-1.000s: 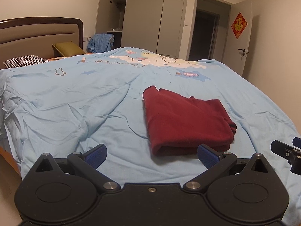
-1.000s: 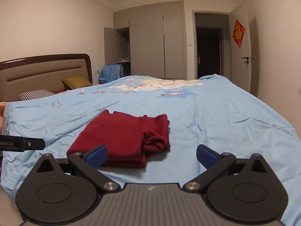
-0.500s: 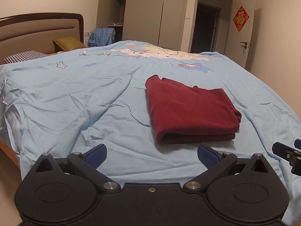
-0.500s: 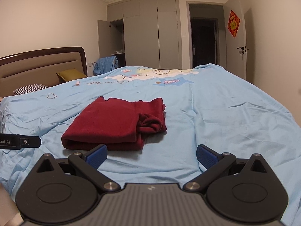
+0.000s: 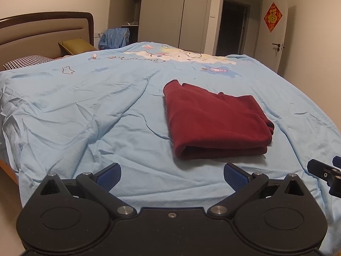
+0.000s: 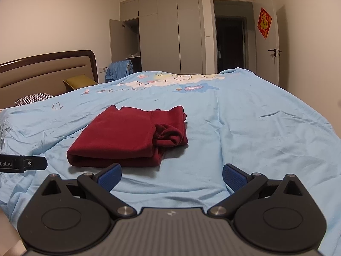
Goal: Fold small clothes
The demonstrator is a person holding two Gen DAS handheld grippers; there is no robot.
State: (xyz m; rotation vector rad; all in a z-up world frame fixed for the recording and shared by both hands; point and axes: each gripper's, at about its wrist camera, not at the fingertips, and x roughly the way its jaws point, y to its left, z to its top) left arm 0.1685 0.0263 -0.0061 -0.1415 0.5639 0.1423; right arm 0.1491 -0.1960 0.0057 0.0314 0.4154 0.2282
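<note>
Red garment [image 5: 215, 121] lies folded on the light blue bedspread [image 5: 85, 111], just beyond both grippers. Left gripper [image 5: 171, 175] and right gripper [image 6: 171, 175] hover with jaws spread wide, holding nothing, apart from the cloth.

Folded maroon garment [image 5: 215, 121] before spread left claw [image 5: 172, 176]

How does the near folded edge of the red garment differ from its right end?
The near edge of the red garment is a smooth, straight, rounded fold; the right end is bunched and rumpled, with loose fabric poking out. The near edge looks flat and even, the right end lumpier. Both rest on the blue bedspread.
</note>
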